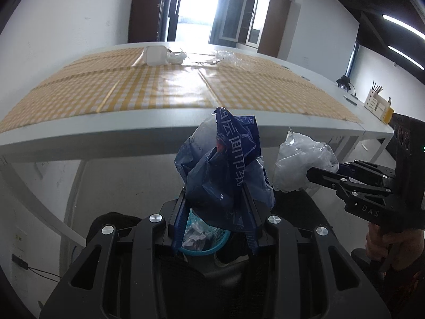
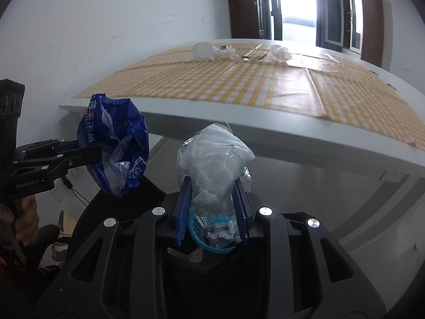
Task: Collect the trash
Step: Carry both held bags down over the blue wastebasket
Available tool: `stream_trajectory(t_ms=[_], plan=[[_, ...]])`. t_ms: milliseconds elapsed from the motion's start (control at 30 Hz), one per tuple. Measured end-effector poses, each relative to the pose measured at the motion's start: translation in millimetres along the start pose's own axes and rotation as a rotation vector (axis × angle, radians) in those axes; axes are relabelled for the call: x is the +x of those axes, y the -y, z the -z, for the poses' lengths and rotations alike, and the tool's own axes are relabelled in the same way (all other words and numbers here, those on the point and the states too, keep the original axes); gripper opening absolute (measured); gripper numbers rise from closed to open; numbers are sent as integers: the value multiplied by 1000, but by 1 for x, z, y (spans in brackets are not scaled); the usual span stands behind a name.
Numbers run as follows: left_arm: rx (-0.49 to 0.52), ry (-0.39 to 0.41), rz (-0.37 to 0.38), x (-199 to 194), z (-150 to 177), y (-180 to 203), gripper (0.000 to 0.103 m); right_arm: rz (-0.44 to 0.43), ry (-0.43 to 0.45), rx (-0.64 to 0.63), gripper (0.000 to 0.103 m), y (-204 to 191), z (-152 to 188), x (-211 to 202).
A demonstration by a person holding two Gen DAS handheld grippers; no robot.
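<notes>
My left gripper [image 1: 216, 199] is shut on a crumpled blue plastic wrapper [image 1: 225, 164], held in the air in front of the table edge; it also shows in the right wrist view [image 2: 117, 143]. My right gripper [image 2: 212, 191] is shut on a clear plastic bag with white foam [image 2: 215, 159], seen from the side in the left wrist view [image 1: 300, 159]. Below both grippers stands a blue mesh trash basket [image 1: 202, 247] [image 2: 215, 239] holding crumpled paper. More trash lies at the table's far end: white tissue [image 2: 224, 51] and clear plastic [image 2: 280, 51].
The white table [image 1: 132, 130] carries a yellow checked cloth [image 2: 239, 85]. A white container [image 1: 155, 55] stands at the far end. A pen holder [image 1: 377, 103] sits on the table's right end. A dark chair stands beneath the grippers.
</notes>
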State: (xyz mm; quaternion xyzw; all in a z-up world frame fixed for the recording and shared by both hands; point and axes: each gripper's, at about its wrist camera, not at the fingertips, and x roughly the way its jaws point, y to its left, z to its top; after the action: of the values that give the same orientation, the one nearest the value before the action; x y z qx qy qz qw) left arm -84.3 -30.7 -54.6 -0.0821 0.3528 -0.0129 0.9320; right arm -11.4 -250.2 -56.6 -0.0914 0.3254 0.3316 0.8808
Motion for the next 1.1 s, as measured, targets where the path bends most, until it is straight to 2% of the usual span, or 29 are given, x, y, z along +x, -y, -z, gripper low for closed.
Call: stream_trajectory(t_ms=[233,333,433,600,800,1000,1100], plan=[[-66,-136,14,52,34,-22,36,-6,-137,10,29,0,31,51],[-51,-171,-18,76,43,-27,36,4,-198,30,29,7,43,75],[-71,-219,-7,100,52,-35,36,9,-258,58,29,17,51,98],[-89,-296,-23,142,60,-48,36,19,-339,84,29,29,58,132],[-160,-364,-31,187,61,-64,36,24,-412,110,29,37,56,169],[-196,-425,-73,215,73,-74,36,28,-481,96,29,32,57,205],[-222,-439,-70,222,70,-80,36,35,-513,92,29,35,57,225]])
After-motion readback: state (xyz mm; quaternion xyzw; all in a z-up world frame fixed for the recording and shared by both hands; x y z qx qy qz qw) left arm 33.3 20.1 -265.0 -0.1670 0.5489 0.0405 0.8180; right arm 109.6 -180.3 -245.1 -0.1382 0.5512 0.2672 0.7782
